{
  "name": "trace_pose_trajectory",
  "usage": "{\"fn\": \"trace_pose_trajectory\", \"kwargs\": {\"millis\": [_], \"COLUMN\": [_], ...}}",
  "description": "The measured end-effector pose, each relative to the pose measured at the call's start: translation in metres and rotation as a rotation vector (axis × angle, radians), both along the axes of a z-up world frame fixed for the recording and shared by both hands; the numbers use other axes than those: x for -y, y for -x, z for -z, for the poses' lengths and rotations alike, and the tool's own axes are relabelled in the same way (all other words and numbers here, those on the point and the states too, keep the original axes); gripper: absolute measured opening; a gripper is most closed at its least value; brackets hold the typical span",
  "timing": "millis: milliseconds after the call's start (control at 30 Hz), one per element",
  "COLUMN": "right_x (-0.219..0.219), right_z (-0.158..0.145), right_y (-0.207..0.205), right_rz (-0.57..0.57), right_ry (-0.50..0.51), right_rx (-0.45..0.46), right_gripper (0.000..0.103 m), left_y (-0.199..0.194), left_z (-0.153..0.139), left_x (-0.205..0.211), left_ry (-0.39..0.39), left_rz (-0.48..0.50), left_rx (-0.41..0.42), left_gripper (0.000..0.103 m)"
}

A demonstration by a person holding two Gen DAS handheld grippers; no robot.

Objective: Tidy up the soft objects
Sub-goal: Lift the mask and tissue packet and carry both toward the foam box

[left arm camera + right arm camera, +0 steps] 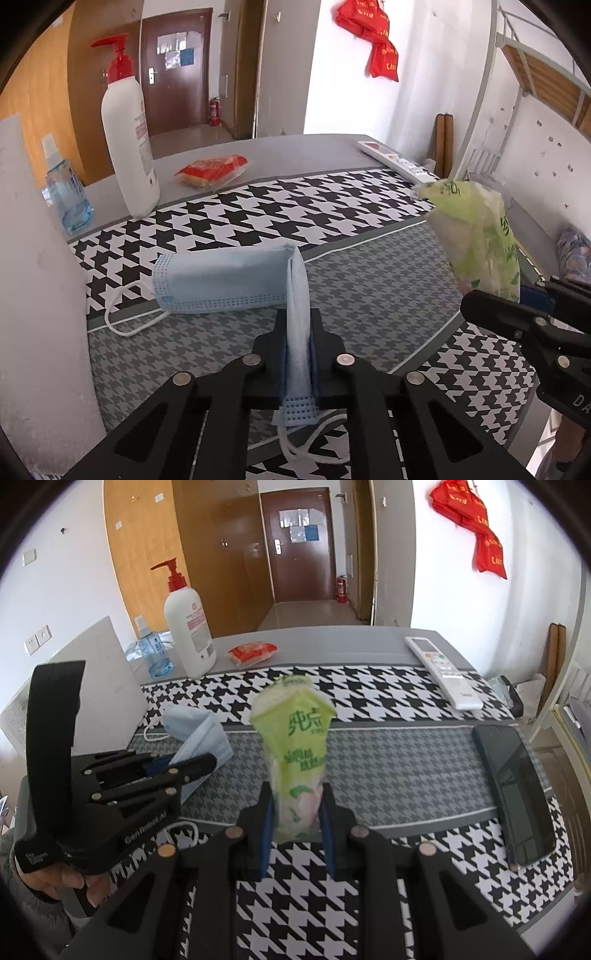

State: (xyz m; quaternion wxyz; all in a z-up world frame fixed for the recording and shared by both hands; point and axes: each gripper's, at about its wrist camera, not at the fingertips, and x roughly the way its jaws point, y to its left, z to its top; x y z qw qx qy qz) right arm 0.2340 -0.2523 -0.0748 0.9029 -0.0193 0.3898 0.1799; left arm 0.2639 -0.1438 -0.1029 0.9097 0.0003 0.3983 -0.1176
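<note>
Face mask (221,280): blue, at the middle of the left wrist view; one end is pinched in the left claw (298,354), the other part lies folded on the desk (369,280) toward 10 o'clock.
Green packet (295,753): soft plastic pack with green print, standing upright in the right claw (297,830), which is clenched on its lower part, lifted above the desk.
Hidden parts: the bottom of the green packet is behind the blue pads; the small print is too blurred to read. The mask's ear loop (125,325) goes partly under the mask.
Cut off: in the left wrist view the right claw (532,325) enters at 3 o'clock, with only its tip seen.
Surface: desk with a houndstooth cloth, black-white bands and a grey band between.
Room: brown door (297,542) at 12 o'clock, red bags (476,528) on the white wall at 1 o'clock.
Only in right wrist view: a dark phone (513,790) at 3 o'clock, the left claw (192,766) at 9 o'clock.
In both views: pump bottle (127,147), blue spray bottle (66,192), red snack pack (212,170), white remote (443,672).
Only in left wrist view: a metal bunk bed frame (539,66) at 2 o'clock.
</note>
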Motion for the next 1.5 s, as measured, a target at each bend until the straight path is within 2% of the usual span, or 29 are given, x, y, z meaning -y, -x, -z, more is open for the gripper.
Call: {"fn": "trace_pose_trajectory", "kwargs": {"millis": [267,667,900,1500], "right_x": [0.002,0.008,0.01,-0.003], "right_z": [0.0,-0.015,-0.025,-0.058], "right_y": [0.006,0.024,0.033,0.06], "right_rz": [0.018,0.024,0.026,0.015], "right_ry": [-0.017,-0.037,-0.049,-0.079], "right_rx": [0.001,0.043,0.07,0.192], "right_gripper": [0.027,0.027,0.027,0.027], "left_y": [0.012,0.04,0.05,0.088], "left_z": [-0.009,-0.034,-0.046,-0.091], "left_x": [0.001,0.006,0.004,-0.015], "left_ry": [0.013,-0.021,-0.03,-0.051], "left_rz": [0.024,0.029,0.02,0.006], "left_rx": [0.042,0.128,0.144,0.266], "left_gripper": [0.009,0.009,0.009,0.009]}}
